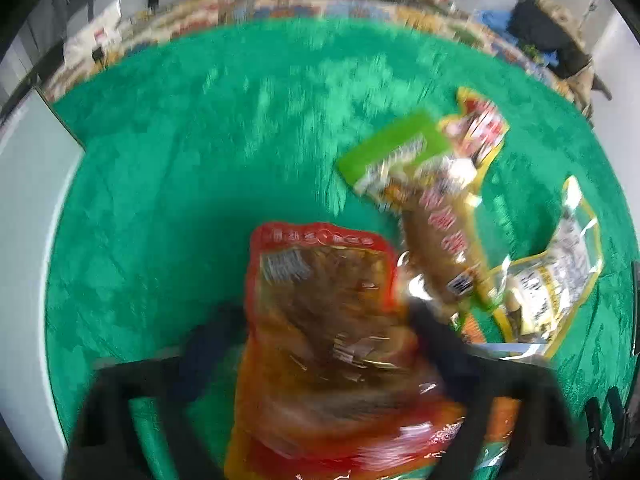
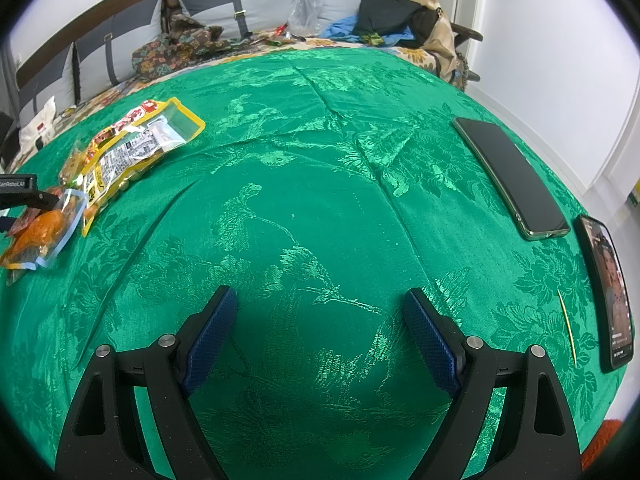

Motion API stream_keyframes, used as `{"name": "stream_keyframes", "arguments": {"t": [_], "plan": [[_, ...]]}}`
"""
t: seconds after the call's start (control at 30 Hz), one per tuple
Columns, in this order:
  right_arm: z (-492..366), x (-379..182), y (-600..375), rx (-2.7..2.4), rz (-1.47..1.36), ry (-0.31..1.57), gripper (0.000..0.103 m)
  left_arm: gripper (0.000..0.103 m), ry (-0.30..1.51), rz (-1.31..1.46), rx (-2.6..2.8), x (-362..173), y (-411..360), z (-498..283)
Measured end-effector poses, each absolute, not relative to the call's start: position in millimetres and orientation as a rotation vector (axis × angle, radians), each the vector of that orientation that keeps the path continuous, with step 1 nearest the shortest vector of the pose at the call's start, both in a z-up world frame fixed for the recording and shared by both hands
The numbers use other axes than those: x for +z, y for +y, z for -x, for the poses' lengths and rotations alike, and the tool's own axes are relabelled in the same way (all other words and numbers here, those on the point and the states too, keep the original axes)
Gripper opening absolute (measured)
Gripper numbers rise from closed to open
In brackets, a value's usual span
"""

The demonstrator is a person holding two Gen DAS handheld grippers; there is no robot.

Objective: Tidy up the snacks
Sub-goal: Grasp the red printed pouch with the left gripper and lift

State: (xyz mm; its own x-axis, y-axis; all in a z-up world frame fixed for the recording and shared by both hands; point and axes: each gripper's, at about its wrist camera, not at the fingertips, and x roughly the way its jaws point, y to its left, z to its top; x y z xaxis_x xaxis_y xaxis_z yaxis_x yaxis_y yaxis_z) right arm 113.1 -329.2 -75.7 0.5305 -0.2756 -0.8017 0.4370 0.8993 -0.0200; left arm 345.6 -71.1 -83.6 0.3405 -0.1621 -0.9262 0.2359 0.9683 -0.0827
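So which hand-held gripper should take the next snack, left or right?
Left. The left hand-held gripper already brackets the red-edged snack packet, beside the other packets. The right hand-held gripper is open over bare green cloth, far from the snacks.

Right gripper [image 2: 316,312]: matte black angular plastic frame with triangular cut-outs, two silver round-head screws per side, textured dark-blue pads [image 2: 212,336] on the fingers. Left gripper [image 1: 320,328]: same black frame, blurred.
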Motion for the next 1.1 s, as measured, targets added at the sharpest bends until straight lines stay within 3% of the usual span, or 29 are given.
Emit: {"name": "stream_keyframes", "arguments": {"t": [0.13, 0.6, 1.0, 1.1], "plan": [[-113.1, -75.8, -329.3, -0.428, -0.192, 0.918, 0.088, 0.055, 1.174, -0.053, -0.287, -78.6, -62.1, -333.8], [-113.2, -76.0, -329.4, -0.428, -0.192, 0.918, 0.088, 0.054, 0.995, -0.017, -0.287, -16.0, 13.3, -262.7], [-113.2, -75.9, -329.4, -0.429, -0.192, 0.918, 0.088, 0.054, 1.027, -0.158, -0.297, -70.1, 13.7, -173.4], [-113.3, -75.9, -329.3, -0.429, -0.192, 0.918, 0.088, 0.059, 1.025, -0.159, -0.295, -80.2, 10.6, -170.1]]}}
